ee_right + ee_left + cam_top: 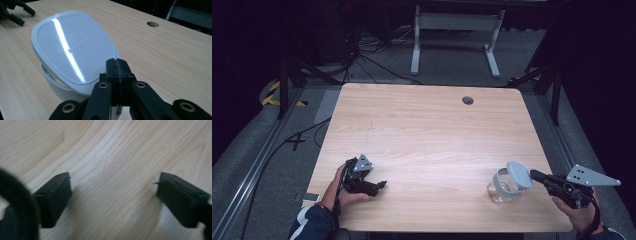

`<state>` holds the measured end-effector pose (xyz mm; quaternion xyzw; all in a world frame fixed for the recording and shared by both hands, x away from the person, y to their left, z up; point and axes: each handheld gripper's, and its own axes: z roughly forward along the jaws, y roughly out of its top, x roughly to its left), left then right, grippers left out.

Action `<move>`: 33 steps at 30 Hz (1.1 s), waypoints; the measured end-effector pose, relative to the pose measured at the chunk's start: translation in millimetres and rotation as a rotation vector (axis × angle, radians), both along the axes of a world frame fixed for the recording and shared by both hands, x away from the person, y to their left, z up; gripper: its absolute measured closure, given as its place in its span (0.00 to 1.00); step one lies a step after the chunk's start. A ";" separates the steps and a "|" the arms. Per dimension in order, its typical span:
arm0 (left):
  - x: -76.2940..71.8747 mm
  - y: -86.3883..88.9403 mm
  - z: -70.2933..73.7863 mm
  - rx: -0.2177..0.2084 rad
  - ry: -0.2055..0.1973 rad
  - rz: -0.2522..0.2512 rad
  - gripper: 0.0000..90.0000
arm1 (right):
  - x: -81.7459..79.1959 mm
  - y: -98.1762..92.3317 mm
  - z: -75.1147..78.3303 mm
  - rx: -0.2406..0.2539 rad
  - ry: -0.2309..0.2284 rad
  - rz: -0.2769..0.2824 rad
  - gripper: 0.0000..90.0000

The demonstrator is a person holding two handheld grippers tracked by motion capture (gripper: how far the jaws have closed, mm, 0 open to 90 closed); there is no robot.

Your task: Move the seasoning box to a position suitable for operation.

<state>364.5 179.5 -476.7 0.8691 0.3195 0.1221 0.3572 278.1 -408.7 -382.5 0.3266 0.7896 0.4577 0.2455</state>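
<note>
Two tongs work at a bare wooden bench (427, 125). Right tongs (116, 65): jaws pressed together, clamped on the near edge of a white lid (72, 47), which tilts up over a clear jar (501, 189) standing just ahead of the tips; pinching the rim likely lets the lid hinge or lift clear. Left tongs (112, 195): jaws spread wide, nothing between them, resting low on the bench well apart from the jar, seemingly parked until needed. A cable hole (467, 100) lies far beyond both.
</note>
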 end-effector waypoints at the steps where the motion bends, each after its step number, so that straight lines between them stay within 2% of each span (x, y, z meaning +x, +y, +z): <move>1: 0.2 -0.8 1.3 0.007 0.009 -0.012 0.22 | -0.2 0.5 -0.4 -0.001 -0.003 0.001 1.00; 5: 1.9 -4.8 3.9 0.030 -0.014 -0.015 0.27 | -0.6 1.7 0.8 -0.004 -0.008 0.001 1.00; 7: 2.6 -5.5 4.7 0.029 -0.018 -0.015 0.30 | -0.6 1.8 0.8 0.004 -0.013 0.000 1.00; 8: 3.5 -6.6 6.6 0.014 -0.004 -0.017 0.30 | -0.6 1.8 0.8 0.004 -0.013 0.000 1.00; 9: 3.6 -7.9 8.4 0.013 -0.021 -0.016 0.31 | -0.7 1.5 1.4 -0.001 -0.009 0.004 1.00; 11: 5.3 -13.4 12.6 0.010 -0.030 -0.021 0.34 | -0.7 2.4 1.5 -0.007 -0.013 0.003 1.00; 14: 5.7 -24.4 20.7 -0.005 -0.055 -0.058 0.38 | -0.5 3.1 1.6 -0.006 -0.012 0.004 1.00; 20: 13.3 -41.3 34.1 0.005 -0.084 -0.106 0.42 | -0.1 3.6 1.2 -0.010 -0.007 0.005 1.00; 24: 18.5 -49.6 39.4 -0.016 -0.079 -0.122 0.42 | 0.3 3.6 1.0 -0.012 -0.007 0.006 1.00; 26: 18.8 -55.9 44.0 -0.054 -0.067 -0.136 0.42 | 1.1 3.6 0.0 -0.019 -0.004 0.007 1.00; 29: 16.4 -68.7 51.6 -0.107 -0.077 -0.164 0.44 | 0.9 6.2 -1.0 -0.029 -0.003 0.016 1.00; 30: 15.3 -72.8 53.6 -0.123 -0.077 -0.177 0.44 | 0.6 6.9 -0.5 -0.036 -0.008 0.015 1.00; 31: 10.3 -86.2 59.2 -0.158 -0.075 -0.227 0.49 | 0.1 6.9 0.9 -0.029 -0.011 0.014 1.00; 33: 4.1 -101.3 63.5 -0.149 -0.098 -0.275 0.49 | -0.6 6.0 3.0 -0.025 -0.024 0.006 1.00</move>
